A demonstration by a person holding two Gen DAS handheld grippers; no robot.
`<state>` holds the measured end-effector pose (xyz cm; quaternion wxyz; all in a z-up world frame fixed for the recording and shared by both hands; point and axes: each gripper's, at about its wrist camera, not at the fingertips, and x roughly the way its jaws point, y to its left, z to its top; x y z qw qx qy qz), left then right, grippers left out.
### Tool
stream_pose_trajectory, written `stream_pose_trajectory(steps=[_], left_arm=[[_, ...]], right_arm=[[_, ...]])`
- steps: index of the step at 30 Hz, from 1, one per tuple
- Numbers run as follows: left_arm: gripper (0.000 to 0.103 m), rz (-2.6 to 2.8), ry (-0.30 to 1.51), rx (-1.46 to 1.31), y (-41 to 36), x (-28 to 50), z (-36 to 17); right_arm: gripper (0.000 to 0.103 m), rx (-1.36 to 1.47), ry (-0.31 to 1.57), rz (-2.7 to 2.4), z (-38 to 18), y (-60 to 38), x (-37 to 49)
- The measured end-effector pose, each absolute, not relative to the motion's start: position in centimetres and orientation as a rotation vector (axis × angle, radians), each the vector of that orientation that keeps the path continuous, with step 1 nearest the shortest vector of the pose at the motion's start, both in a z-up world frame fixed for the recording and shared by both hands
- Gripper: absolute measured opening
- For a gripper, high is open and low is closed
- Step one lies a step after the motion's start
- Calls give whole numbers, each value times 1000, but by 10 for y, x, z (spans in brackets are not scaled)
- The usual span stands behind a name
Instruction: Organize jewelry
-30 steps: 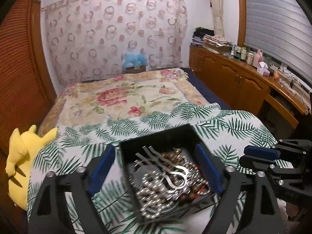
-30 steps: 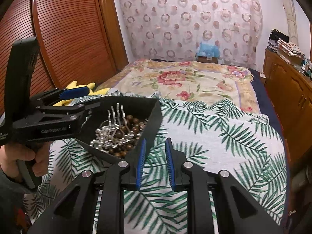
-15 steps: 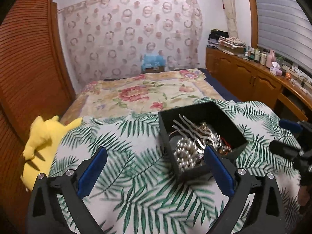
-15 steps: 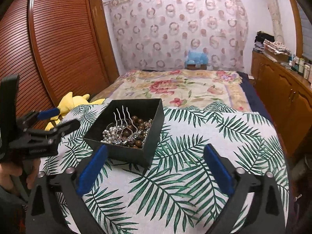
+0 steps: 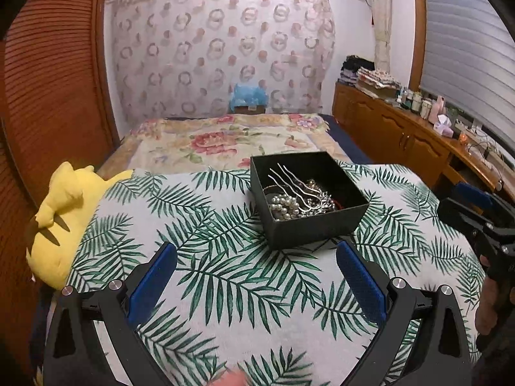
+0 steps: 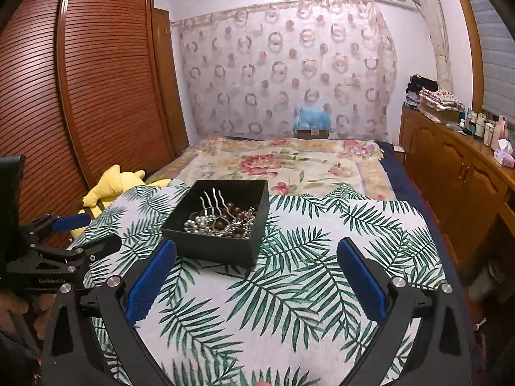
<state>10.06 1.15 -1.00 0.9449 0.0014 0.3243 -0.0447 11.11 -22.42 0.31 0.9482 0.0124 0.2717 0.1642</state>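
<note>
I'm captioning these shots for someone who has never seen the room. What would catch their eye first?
The square black box in the middle of the palm-leaf cloth, heaped with white pearl beads, brown wooden beads and a wavy silver hair fork. Next, the yellow plush toy at the cloth's left edge.

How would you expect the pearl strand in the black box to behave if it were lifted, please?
The pearl strand would probably drape limply, being beaded. It lies tangled with the silver hairpin and brown beads, so it may drag them out of the black box.
</note>
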Motion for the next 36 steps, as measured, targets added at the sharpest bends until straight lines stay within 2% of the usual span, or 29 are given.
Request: stream_pose_trajectory(steps=[18, 36], left_arm=[[96, -40, 558, 8, 20, 46, 16], [96, -49, 557, 11, 16, 38, 16]], right_arm=[[101, 39, 468, 301, 22, -223, 56], [101, 51, 472, 295, 18, -221, 53]])
